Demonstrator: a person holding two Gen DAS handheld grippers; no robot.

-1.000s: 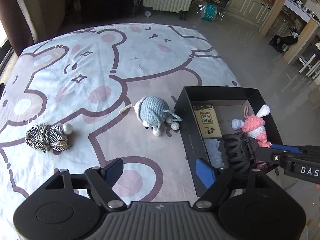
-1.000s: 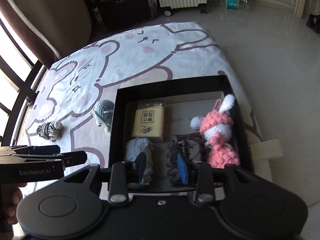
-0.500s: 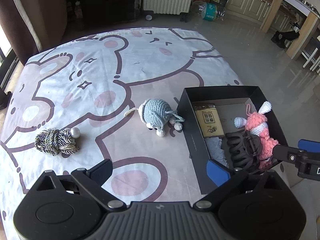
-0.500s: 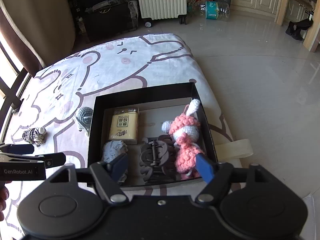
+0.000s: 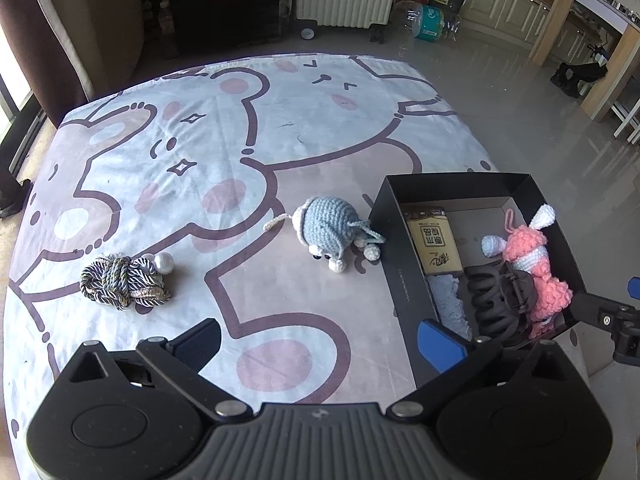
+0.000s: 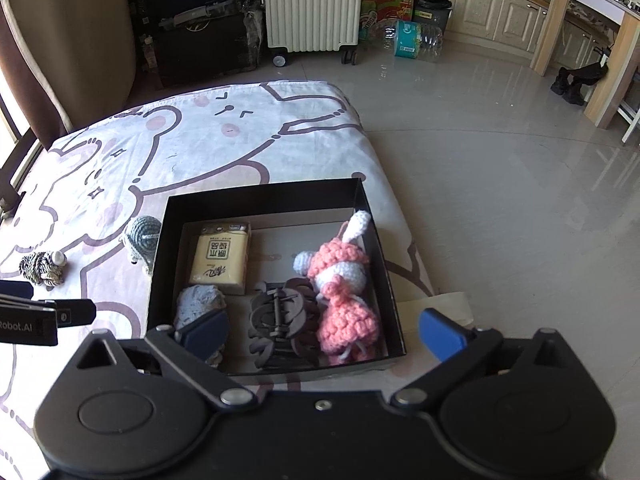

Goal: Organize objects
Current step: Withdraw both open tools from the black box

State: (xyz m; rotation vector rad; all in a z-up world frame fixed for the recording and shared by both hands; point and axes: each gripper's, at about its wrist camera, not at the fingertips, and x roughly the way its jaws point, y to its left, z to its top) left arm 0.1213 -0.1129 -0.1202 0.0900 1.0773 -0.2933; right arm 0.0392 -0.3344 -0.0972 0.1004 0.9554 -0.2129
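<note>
A black box (image 5: 400, 280) on the bedsheet holds a tan tissue pack (image 5: 434, 240), a pale blue knit piece (image 5: 448, 300), a black hair claw (image 5: 500, 300) and a pink crochet bunny (image 5: 536, 264). Left of the box lie a blue crochet animal (image 5: 328, 232) and a knotted rope tie with a pearl (image 5: 124, 280). My left gripper (image 5: 318, 340) hovers over the sheet, jaws opening, nothing between them. My right gripper (image 6: 322, 332) hangs above the box's (image 6: 160, 264) near end, over the hair claw (image 6: 280, 320) and bunny (image 6: 344, 280), jaws opening, touching neither.
The printed sheet (image 5: 200, 152) ends just right of the box, with tiled floor (image 6: 500, 200) beyond. A white radiator (image 6: 312, 4) and dark luggage (image 6: 200, 36) stand past the far end. A cream strap (image 6: 444, 304) lies beside the box.
Both grippers' jaws have spread wide. The right gripper let go of the black hair claw, which now lies in the box, and drew back and up a little.
</note>
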